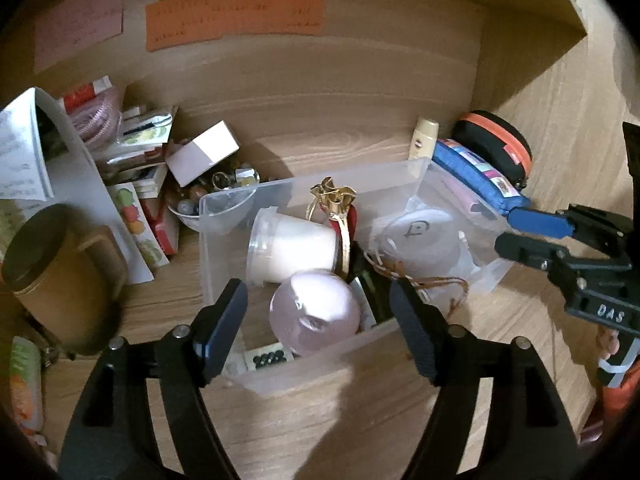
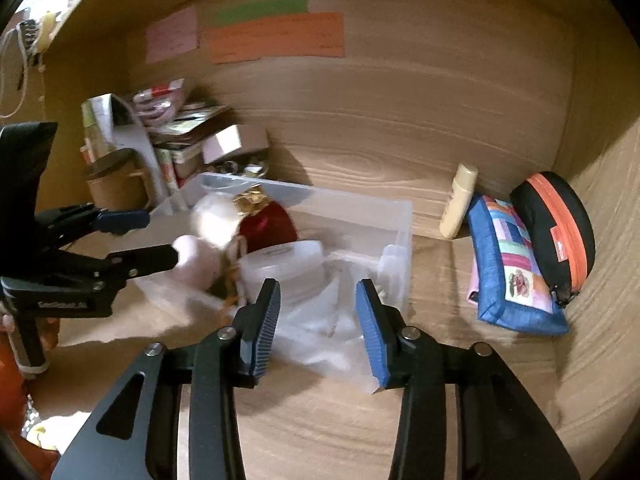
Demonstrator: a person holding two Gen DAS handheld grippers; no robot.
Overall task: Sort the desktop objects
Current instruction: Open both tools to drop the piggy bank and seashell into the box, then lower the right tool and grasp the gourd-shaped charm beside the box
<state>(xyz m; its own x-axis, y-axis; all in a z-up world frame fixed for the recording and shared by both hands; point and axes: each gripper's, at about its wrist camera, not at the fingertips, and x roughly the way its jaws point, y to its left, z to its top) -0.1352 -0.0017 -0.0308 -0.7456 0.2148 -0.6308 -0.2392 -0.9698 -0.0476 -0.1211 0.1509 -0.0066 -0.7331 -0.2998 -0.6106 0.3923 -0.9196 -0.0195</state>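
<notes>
Through the left wrist view, you are holding your left gripper wide open above the near end of the clear plastic bin, with nothing between its fingers; a pale pink ball is lying in the bin right in the gap between them, and I cannot tell whether either finger is touching it. Just beyond the ball a white jar is lying on its side, with a gold ribbon bow beside it and a round white lidded tub further right in the bin. Your right gripper is reaching in from the right, its jaws parted and its tips sitting at the bin's right rim, gripping nothing. A blue patchwork pouch and a black and orange zip case are leaning at the far right, and a brown cardboard tube is standing at the left. Through the right wrist view, you are keeping your right gripper open and empty over the near right part of the bin, above crumpled clear plastic. Your left gripper is coming in from the left, jaws apart around the pink ball. The pouch and the zip case are resting against the right wall, well apart from the bin.
</notes>
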